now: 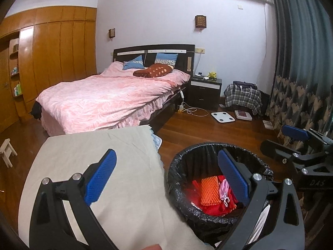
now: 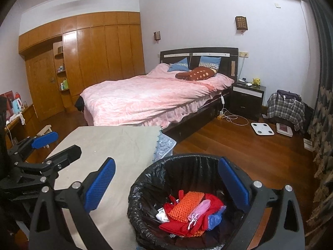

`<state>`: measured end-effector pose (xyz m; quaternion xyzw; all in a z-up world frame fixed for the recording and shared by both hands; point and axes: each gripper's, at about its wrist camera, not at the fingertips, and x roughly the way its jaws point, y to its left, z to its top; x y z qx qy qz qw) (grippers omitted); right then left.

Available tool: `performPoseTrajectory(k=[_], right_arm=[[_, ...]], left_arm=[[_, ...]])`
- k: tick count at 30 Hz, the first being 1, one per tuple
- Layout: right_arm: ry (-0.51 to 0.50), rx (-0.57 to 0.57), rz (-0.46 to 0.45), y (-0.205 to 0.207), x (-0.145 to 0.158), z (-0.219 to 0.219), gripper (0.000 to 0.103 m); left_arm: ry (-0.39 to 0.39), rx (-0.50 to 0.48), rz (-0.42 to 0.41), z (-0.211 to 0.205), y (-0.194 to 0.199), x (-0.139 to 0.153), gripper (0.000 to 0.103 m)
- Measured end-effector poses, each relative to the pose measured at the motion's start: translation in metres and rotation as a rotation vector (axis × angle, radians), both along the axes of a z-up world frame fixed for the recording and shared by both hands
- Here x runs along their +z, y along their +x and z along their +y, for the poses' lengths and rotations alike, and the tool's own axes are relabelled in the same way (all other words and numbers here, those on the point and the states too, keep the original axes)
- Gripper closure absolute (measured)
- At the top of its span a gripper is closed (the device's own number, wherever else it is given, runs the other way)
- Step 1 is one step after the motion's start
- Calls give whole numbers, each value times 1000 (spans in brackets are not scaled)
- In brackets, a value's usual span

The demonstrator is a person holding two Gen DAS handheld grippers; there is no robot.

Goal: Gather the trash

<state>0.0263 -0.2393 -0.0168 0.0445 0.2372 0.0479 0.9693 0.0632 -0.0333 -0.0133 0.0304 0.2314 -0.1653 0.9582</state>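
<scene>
A bin lined with a black bag (image 1: 177, 166) (image 2: 145, 179) stands on the floor beside a cloth-covered table (image 1: 93, 152) (image 2: 116, 145). Inside lie red cloth pieces (image 1: 212, 208) (image 2: 174, 227), an orange foam net (image 1: 209, 191) (image 2: 185, 206), a pink mask (image 2: 197, 210) and a blue scrap (image 2: 215, 216). My left gripper (image 1: 166, 173) is open and empty, straddling the table edge and the bin's rim. My right gripper (image 2: 165, 179) is open and empty above the bin; it also shows in the left wrist view (image 1: 291, 139).
A bed with a pink cover (image 2: 149, 98) stands behind the table. A nightstand (image 2: 247, 98), a white scale (image 2: 262, 128), cables (image 2: 231, 117) and a plaid-covered pile (image 2: 286, 108) lie on the wood floor. Curtains (image 1: 301, 73) hang at the right. A small stool (image 1: 7, 152) stands left.
</scene>
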Motion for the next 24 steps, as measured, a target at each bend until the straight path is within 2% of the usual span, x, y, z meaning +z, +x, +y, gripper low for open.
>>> performPoseTrajectory(k=[24], right_arm=[[-11,14,-14,-1,4,9,6]], left_arm=[[-16,29,-12,7,-6,8,8]])
